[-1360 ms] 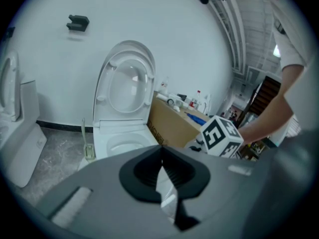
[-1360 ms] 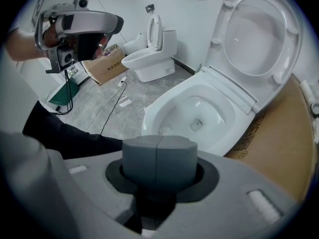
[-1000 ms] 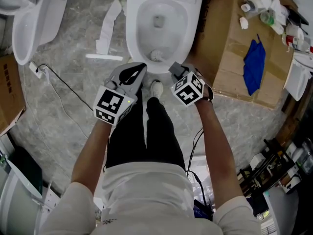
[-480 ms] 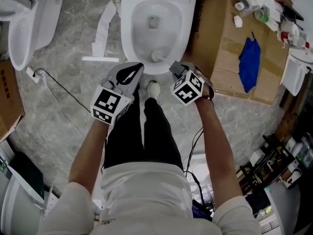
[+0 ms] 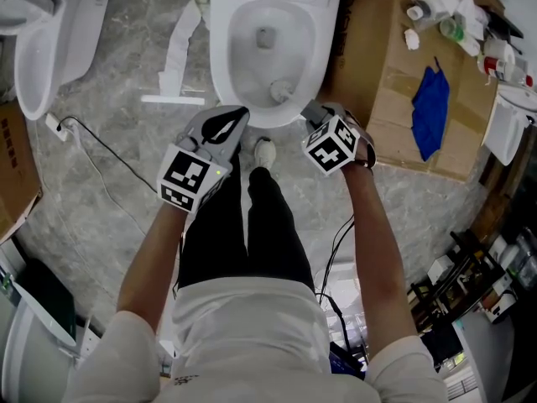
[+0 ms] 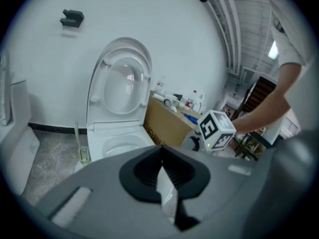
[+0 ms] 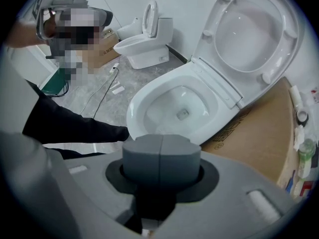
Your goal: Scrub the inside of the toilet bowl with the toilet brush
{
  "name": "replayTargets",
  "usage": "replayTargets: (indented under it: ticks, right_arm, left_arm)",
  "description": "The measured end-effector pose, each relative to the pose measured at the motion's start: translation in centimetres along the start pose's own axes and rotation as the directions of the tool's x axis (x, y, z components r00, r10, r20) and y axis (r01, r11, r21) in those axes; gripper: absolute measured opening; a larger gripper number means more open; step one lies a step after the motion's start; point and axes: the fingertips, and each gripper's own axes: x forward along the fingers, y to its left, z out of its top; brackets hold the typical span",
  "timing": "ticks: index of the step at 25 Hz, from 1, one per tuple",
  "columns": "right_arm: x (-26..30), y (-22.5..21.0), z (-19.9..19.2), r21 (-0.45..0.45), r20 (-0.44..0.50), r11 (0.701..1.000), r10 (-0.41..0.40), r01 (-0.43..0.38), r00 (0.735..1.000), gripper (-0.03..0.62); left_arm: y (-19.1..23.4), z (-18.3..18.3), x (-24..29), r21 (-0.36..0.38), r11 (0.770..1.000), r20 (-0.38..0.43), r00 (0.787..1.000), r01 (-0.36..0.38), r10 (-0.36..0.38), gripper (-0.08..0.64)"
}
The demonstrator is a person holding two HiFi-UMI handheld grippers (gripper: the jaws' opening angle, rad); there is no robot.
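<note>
floor (image 5: 126,65): grey marbled | wall (image 6: 164,19): plain white (dark bracket (image 6: 72,18) up high) | cardboard box (image 5: 386,124): blue cloth (image 5: 430,107) on top

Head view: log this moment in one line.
right gripper: shut on toilet brush, head inside toilet bowl | left gripper: shut, empty

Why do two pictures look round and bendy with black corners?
Left gripper view: wide lens curves the toilet and wall, corners go black, the near left claw looks soft. Right gripper view: same curving, plus a mosaic patch added afterwards. Head view: straight, sharp, evenly lit, brush clear.
</note>
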Motion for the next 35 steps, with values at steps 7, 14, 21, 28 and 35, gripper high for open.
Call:
replayTargets:
  ticks: [7, 14, 21, 28, 35]
  right_arm:
    - [0.0, -1.8, 0.0, -0.028, -0.025, 0.999, -0.024, 0.023, 0.999, 0.144]
    - [0.0, -4.1, 0.4, -0.049, -0.037, 0.998, -0.048, 0.046, 0.998, 0.144]
    - [0.0, -6.6, 1.3, -0.025, -0.046, 0.997, -0.073, 0.072, 0.996, 0.144]
    - [0.1, -8.4, 2.1, -0.016, -0.052, 0.996, -0.092, 0.091, 0.994, 0.144]
    - [0.5, -10.1, 2.7, -0.038, -0.069, 0.994, -0.108, 0.106, 0.992, 0.144]
  left_arm:
    - [0.6, 0.2, -0.1, -0.004, 1.0, 0.005, 1.0, -0.013, 0.013, -0.008]
    - [0.8, 0.1, -0.1, -0.014, 1.0, 0.004, 1.0, -0.013, 0.013, -0.008]
    - [1.3, 0.3, 0.2, -0.016, 1.0, 0.0, 1.0, -0.008, 0.008, -0.008]
    - [2.4, 0.4, 0.4, -0.021, 1.0, -0.006, 1.0, -0.009, 0.009, -0.008]
    - [3.4, 0.9, 0.5, -0.016, 1.0, -0.003, 1.0, -0.011, 0.011, -0.008]
